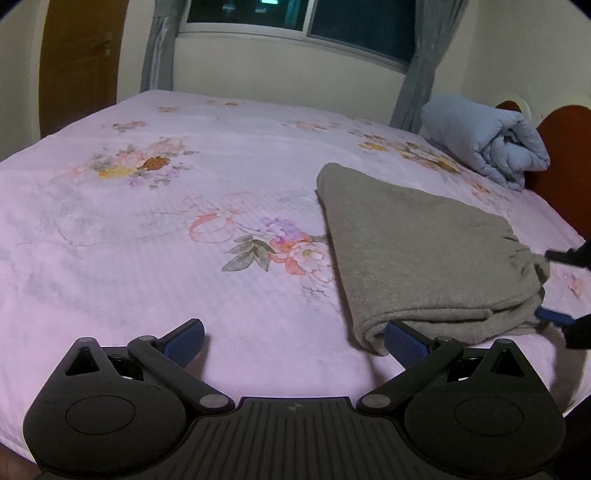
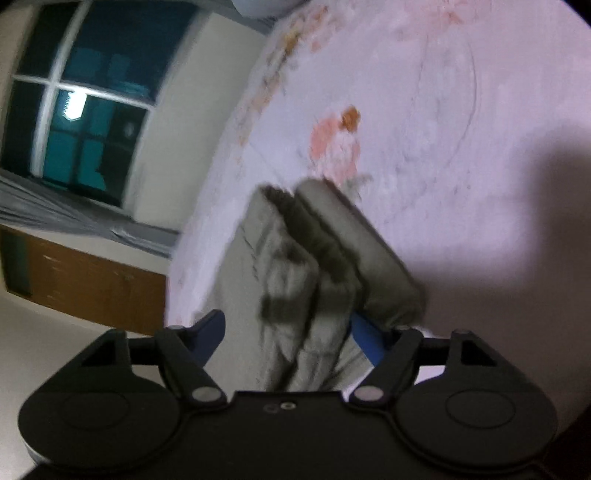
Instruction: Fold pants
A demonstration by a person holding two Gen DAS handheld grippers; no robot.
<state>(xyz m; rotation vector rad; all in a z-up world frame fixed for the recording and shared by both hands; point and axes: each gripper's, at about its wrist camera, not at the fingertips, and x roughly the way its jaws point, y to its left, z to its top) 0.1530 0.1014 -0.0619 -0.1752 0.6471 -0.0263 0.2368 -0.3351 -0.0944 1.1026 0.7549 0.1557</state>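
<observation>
Two views, left wrist first.
left wrist / pants: grey pants (image 1: 417, 251) folded into a thick stack on the bed (image 1: 129, 295), toward its right side, folded end near me.
left wrist / left jaws: left gripper (image 1: 295, 343) spread wide, nothing between the pads; its right pad (image 1: 404, 345) sits just at the near corner of the stack, and I can't tell whether it touches.
left wrist / risk: if I swing this hand right, that pad could catch the bottom layer and peel the fold open.
left wrist / right gripper: only its tips show at the frame's right edge (image 1: 557, 286), straddling the gathered waistband end.
left wrist / surroundings: rolled blue quilt (image 1: 491, 144) by the headboard (image 1: 565, 162), well apart from the stack; curtains (image 1: 417, 74) and window (image 1: 295, 18) beyond the bed's far edge. Nothing blocks the stack.
right wrist / right jaws: right gripper (image 2: 288, 336) open, pads not pressing; picture is blurred, but the pants' bunched end (image 2: 306, 280) lies between the fingers.
right wrist / risk: my guess is cloth could snag on the right finger (image 2: 365, 339), which sits under a fold; pulling back would drag the layers askew.
right wrist / risk 2: layers look uneven here, so the stack may slump.
right wrist / surroundings: floral sheet (image 2: 443, 110) bare past the pants, dark shadow to the right, second window (image 2: 85, 110) off the bed's edge.
</observation>
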